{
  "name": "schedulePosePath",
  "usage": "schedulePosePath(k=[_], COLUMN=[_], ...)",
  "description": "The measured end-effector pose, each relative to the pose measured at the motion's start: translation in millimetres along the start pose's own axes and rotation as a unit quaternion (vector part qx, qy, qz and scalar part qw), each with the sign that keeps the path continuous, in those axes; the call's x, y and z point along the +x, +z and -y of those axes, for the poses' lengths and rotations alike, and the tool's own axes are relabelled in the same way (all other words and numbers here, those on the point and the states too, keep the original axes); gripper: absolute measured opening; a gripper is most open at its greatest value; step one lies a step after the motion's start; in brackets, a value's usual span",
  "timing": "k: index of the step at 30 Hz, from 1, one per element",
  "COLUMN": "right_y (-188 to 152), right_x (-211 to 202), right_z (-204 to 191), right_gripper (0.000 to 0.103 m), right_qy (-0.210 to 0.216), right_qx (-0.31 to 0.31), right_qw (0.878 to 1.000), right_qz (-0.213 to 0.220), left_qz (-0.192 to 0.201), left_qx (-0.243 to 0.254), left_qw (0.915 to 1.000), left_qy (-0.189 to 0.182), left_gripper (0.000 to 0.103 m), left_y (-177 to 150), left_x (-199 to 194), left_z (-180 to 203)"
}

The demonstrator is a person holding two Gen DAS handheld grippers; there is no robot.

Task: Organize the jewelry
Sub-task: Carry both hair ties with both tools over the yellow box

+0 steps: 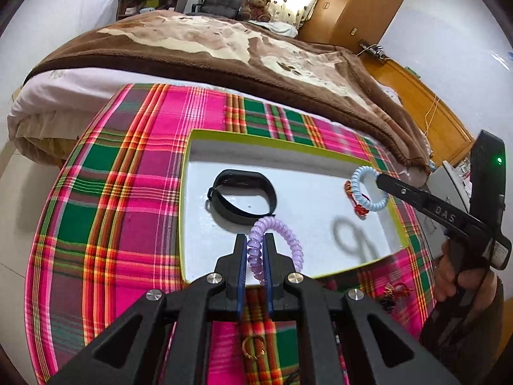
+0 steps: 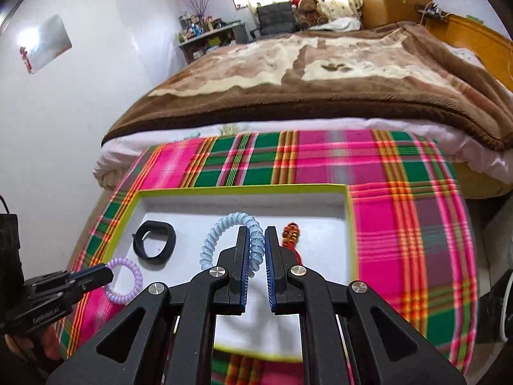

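Now both hair ties should be lowered gently onto the white floor of the tray (image 1: pixel 189 192), apart from each other. Left claw (image 1: pixel 256 240) is nearly closed, pinching the purple hair tie (image 1: pixel 279 234); right claw (image 2: pixel 256 237) pinches the blue hair tie (image 2: pixel 224 227), the red charm (image 2: pixel 291 232) just beside it.
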State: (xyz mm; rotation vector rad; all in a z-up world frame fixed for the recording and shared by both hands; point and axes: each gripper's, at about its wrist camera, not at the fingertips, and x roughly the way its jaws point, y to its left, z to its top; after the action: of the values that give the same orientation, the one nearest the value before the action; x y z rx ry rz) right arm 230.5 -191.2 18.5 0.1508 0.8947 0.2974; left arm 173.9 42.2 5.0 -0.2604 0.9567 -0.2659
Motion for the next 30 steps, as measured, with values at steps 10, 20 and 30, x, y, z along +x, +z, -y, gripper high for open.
schedulePosePath(k=[10,20,30], right_y=[3.2,4.0,7.4], right_x=[33.5,48.4,60.6], right_z=[-0.8,-0.9,-3.3], right_gripper=[0.009,0.010,0.010], right_qy=[0.000,-0.019,-0.050], right_qx=[0.004,-0.006,-0.021], right_qw=[0.999,0.998,0.996], right_qz=[-0.037,-0.052,-0.065], left_qz=[-0.025,-0.031,-0.030], left_qx=[-0.014,-0.012,-0.013], left_qw=[0.9996,0.9993,0.9991], left_qy=[0.007,0.016,0.027], left_gripper=[0.010,0.010,0.010], left_y=[5.2,9.7,23.1], left_x=[25.0,33.1,40.6], left_z=[-11.0,-12.9,-17.5])
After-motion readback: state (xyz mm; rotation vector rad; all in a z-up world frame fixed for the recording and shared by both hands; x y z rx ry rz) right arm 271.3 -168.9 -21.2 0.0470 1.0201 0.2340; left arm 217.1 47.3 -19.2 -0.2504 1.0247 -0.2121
